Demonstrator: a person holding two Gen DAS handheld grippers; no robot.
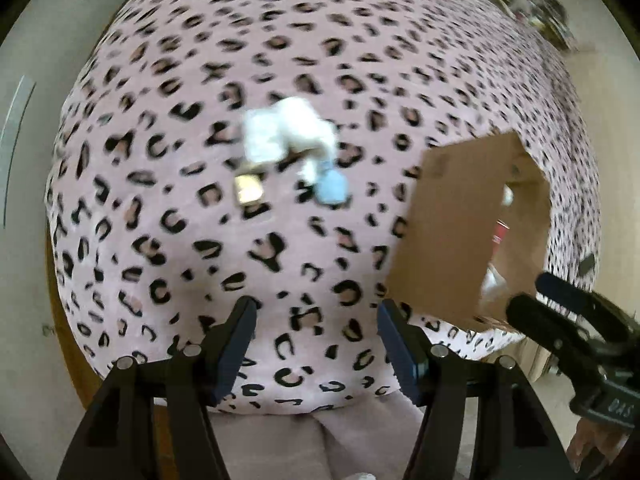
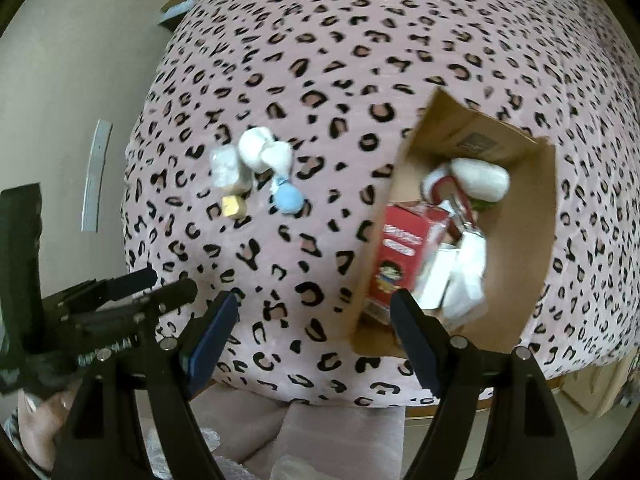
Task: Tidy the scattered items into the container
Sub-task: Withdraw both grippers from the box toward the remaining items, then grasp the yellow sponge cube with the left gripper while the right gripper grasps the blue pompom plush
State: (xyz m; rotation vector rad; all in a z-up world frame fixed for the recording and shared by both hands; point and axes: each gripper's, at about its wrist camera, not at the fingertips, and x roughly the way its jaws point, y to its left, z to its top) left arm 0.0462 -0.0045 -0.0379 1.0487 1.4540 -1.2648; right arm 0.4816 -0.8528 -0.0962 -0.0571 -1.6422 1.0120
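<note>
We are between pickups: both the left tongs (image 1: pixel 316 344) and the right tongs (image 2: pixel 314 332) stand wide with nothing between them, above the bed (image 2: pixel 360 40). The cardboard box (image 2: pixel 536 240) sits right, already holding a red carton (image 2: pixel 400 256) and white things. Left of it lie a white plush (image 2: pixel 264 152), a blue pompom (image 2: pixel 287 200), a small gold block (image 2: pixel 232 205). Next we judge one must be gripped. Blur smears the pile; the box's contents overlap.

1. Soft matt pink leopard-print fabric bedspread (image 2: pixel 320 60), kinda fleecy.
2. Plain brown matt cardboard box (image 2: pixel 532 240) on the right.
3. Glossy red printed carton (image 2: pixel 400 248) inside it.
4. Fluffy white and blue plush toy (image 2: pixel 272 160), far left.
5. Shiny little gold block (image 2: pixel 233 205).
</note>
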